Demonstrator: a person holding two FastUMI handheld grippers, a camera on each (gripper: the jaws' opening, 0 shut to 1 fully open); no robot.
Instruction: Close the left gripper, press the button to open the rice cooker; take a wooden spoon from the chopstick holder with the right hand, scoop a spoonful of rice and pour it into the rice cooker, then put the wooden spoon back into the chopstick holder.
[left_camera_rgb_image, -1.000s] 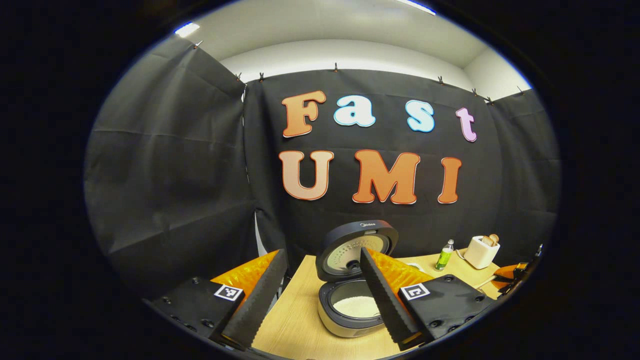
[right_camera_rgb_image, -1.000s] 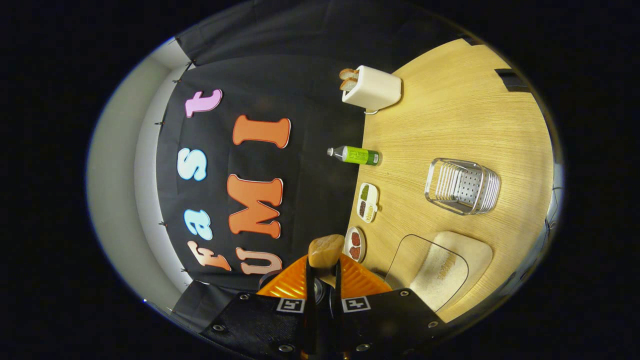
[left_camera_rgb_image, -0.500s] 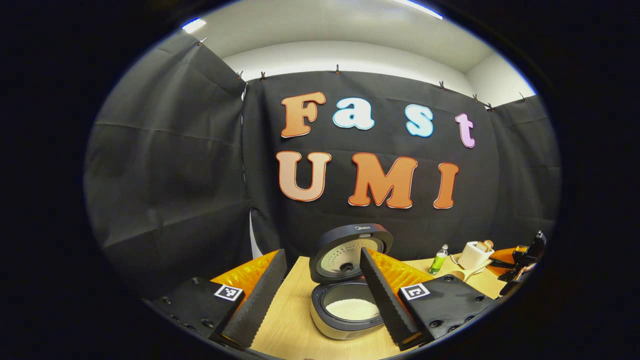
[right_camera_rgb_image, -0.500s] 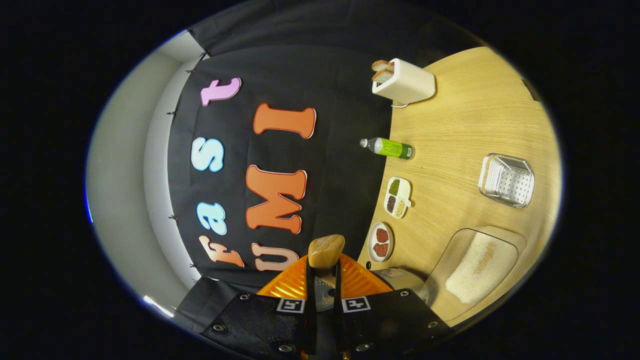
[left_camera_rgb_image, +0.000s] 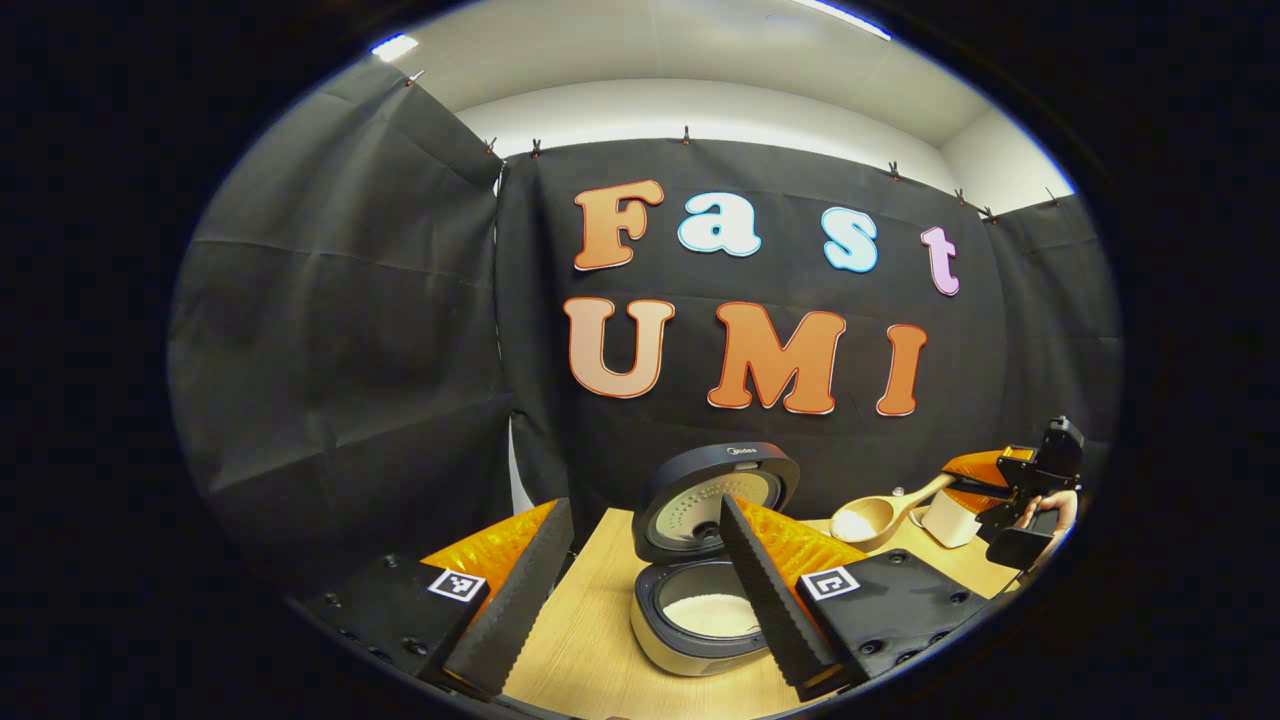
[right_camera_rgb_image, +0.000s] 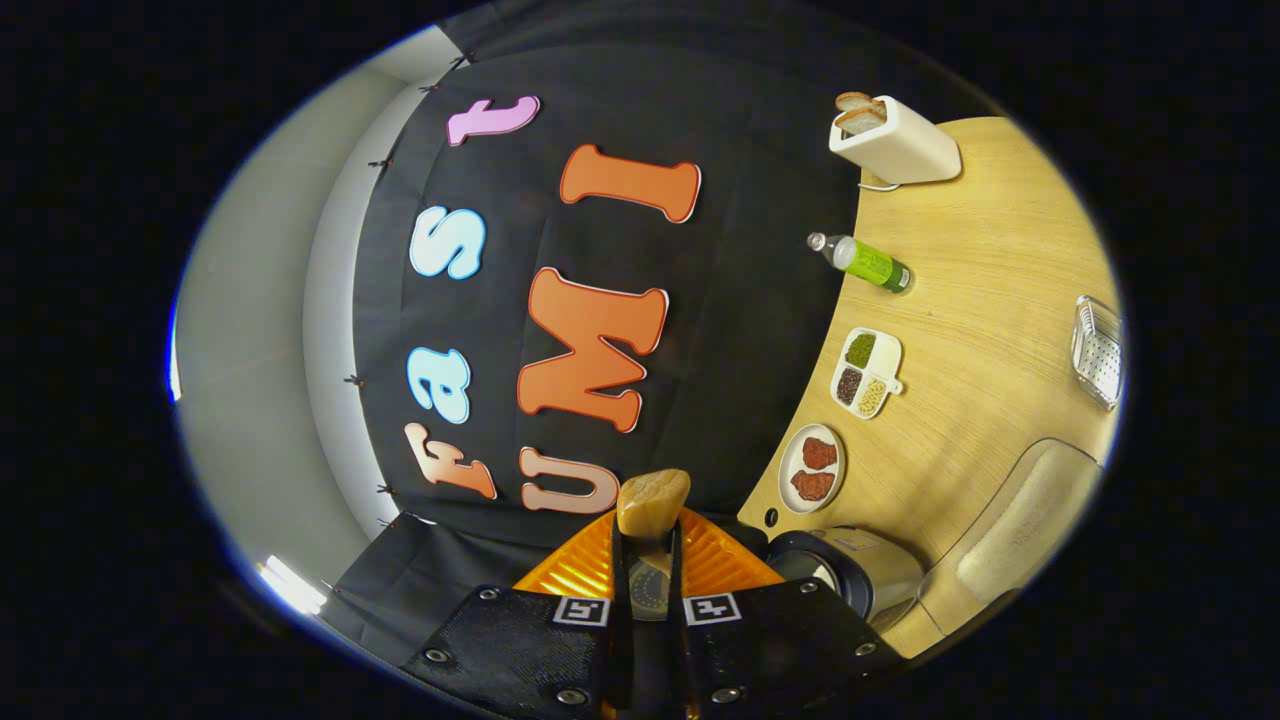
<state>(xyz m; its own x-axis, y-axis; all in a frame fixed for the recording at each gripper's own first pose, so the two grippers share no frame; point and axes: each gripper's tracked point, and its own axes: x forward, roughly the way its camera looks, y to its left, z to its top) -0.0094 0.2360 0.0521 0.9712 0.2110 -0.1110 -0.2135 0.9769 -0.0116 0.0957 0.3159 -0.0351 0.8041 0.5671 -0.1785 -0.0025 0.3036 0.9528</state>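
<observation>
At the bottom of the left gripper view your left gripper (left_camera_rgb_image: 640, 590) has its two fingers spread wide apart, grasping nothing; between them, on the pale wooden desk (left_camera_rgb_image: 580, 650), sits the round grey rice cooker (left_camera_rgb_image: 700, 610), its domed lid tipped up at the back and white rice lying in its pot; off toward the desk's right edge your right gripper (left_camera_rgb_image: 975, 478), with your hand (left_camera_rgb_image: 1050, 505) behind it, holds the light wooden spoon (left_camera_rgb_image: 885, 512) by its handle, above the desk, the bowl carrying a small heap of white rice and pointing toward the cooker; just behind the spoon stands the cream toaster (left_camera_rgb_image: 945, 520).

Low in the right gripper view, which is rolled so that the desk (right_camera_rgb_image: 980, 300) runs up the right side, your right gripper (right_camera_rgb_image: 645, 560) has its fingers clenched on the spoon (right_camera_rgb_image: 652, 502), whose rounded wooden back shows just past the tips; beside them is the rice cooker (right_camera_rgb_image: 850, 565); next, near the desk's back edge, comes a white round plate with two red pieces (right_camera_rgb_image: 812, 468), then a white three-part dish of grains (right_camera_rgb_image: 865, 372), then a green bottle with a clear cap (right_camera_rgb_image: 862, 258), and farthest the toaster (right_camera_rgb_image: 890, 140) with bread slices in its slots; at the desk's front edge stands the clear, perforated chopstick holder (right_camera_rgb_image: 1098, 350), and nearer you a pale oblong container (right_camera_rgb_image: 1020, 520) whose contents I cannot tell.
</observation>
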